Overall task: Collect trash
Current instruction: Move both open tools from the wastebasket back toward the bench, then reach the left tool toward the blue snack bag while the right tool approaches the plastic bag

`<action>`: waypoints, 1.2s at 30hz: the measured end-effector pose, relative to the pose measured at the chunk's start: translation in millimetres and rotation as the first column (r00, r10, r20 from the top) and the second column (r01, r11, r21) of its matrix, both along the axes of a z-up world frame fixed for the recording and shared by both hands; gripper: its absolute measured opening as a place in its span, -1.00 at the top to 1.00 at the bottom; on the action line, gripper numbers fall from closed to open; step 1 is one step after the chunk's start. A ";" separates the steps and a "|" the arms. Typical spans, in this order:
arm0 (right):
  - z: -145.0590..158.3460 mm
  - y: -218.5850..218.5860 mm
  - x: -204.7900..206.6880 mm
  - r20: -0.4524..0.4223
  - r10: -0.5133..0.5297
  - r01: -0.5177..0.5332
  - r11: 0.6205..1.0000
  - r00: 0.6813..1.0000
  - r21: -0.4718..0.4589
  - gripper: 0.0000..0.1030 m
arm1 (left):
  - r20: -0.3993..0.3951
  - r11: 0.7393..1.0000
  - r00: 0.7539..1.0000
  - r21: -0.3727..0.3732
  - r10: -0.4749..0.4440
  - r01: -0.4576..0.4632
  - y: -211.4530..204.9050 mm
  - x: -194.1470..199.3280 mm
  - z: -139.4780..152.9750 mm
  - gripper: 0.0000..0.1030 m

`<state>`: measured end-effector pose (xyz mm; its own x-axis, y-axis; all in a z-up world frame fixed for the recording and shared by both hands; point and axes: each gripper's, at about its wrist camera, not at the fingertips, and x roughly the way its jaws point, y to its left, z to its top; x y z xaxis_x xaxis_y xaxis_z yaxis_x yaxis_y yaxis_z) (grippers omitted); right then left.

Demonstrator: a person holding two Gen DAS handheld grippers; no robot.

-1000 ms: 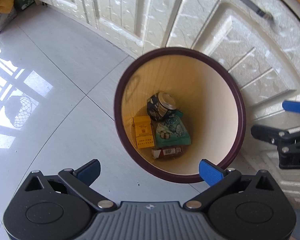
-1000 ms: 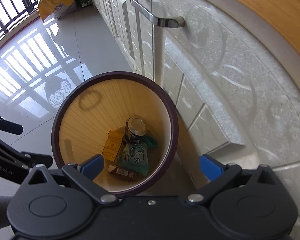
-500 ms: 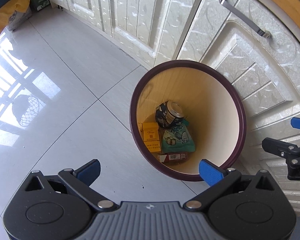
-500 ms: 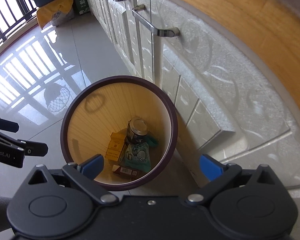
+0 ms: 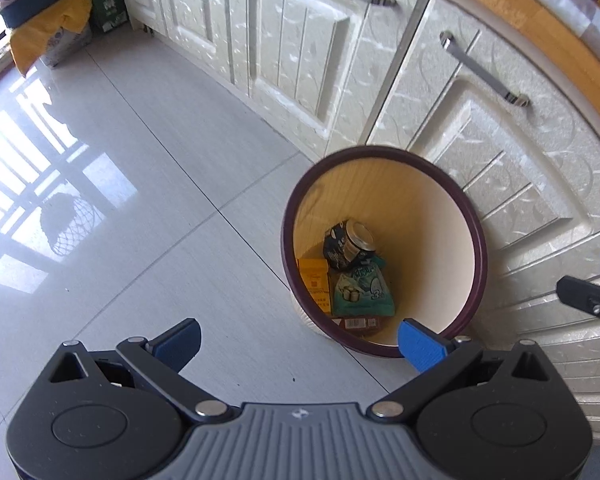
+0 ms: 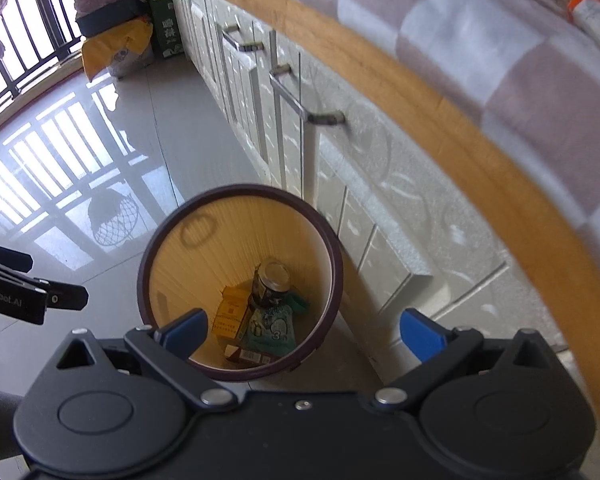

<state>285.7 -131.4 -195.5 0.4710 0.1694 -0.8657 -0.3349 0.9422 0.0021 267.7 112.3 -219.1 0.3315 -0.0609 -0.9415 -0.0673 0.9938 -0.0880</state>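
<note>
Left gripper (image 5: 298, 340): nearest in the left wrist view, above the floor; its blue fingers (image 5: 178, 340) are spread wide apart and hold nothing.
Right gripper (image 6: 304, 332): nearest in the right wrist view; its fingers (image 6: 420, 334) are also wide apart and empty, and the left one overlaps the near rim of the bin.
Trash bin (image 5: 474, 216): round, dark purple rim, pale yellow inside wall; it stands on the floor, just beside the cabinet doors, a little beyond both grippers.
Trash in the bin: all pieces lie together on the bottom.
Red pack (image 5: 358, 323): flat, at the near side of the bottom.
Green snack bag (image 5: 362, 290): over the red pack, in the middle.
Yellow box (image 5: 314, 282): left of the green bag, against the wall.
Dark can (image 5: 348, 242): at the far side, tilted, silver top up.
Floor (image 5: 140, 200): pale glossy tiles with window reflections at left.
Cabinets (image 5: 308, 60): cream doors with metal bar handles, right and far, under a wooden edge.
Yellow sack (image 5: 48, 36): far left, by the railing.
Green carton (image 5: 104, 0): just right of the sack, against the cabinets.
</note>
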 end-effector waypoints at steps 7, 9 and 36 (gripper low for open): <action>39.3 -2.1 -7.3 0.107 0.020 -0.024 0.999 0.994 0.039 -1.00 | 0.120 0.999 0.992 0.008 0.049 -0.050 4.3 -10.8 43.0 -1.00; 50.5 -3.2 -8.4 0.110 0.025 -0.033 0.996 0.994 0.079 -1.00 | 0.168 0.998 0.984 0.005 0.064 -0.066 4.7 -14.7 59.6 -1.00; 224.4 -68.2 11.5 0.592 -0.101 0.027 0.991 0.799 0.132 -1.00 | 0.671 0.999 0.741 0.043 -0.024 -0.007 -63.9 22.6 238.7 -1.00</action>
<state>297.2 -199.6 28.9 0.9007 0.1977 -0.3869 -0.2435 0.9672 -0.0726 290.2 48.4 19.6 0.8779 -0.0344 -0.4775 0.0025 0.9977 -0.0673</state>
